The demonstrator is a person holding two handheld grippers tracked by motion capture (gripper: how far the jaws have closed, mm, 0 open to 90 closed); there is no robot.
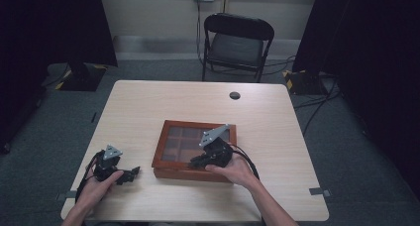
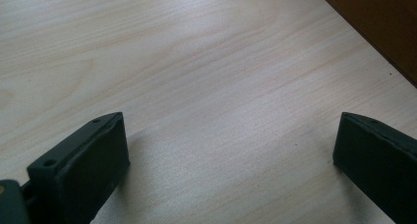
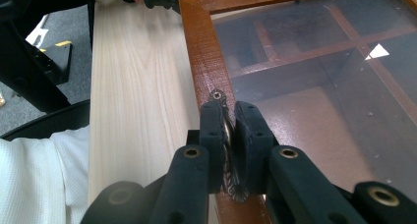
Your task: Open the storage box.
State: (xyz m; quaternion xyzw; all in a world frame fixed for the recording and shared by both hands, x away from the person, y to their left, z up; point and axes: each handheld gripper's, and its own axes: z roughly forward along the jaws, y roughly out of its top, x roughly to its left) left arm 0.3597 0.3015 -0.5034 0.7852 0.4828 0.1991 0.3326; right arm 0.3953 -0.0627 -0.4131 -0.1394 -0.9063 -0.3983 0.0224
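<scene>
1. One wooden box (image 1: 194, 147) w/ glass lid sits mid-table (image 1: 148, 102), slightly right of centre.
2. Two grippers. Right gripper (image 3: 229, 117) is clenched on a small metal latch (image 3: 227, 135) at the box's near front edge.
3. Left gripper (image 1: 132, 173) rests at near left, jaws spread wide, holding nothing.
4. One black chair (image 1: 236, 43) stands beyond the far edge.

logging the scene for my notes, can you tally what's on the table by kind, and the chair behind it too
wooden box with glass lid: 1
handheld grippers: 2, left gripper and right gripper
folding chair: 1
total: 4
</scene>
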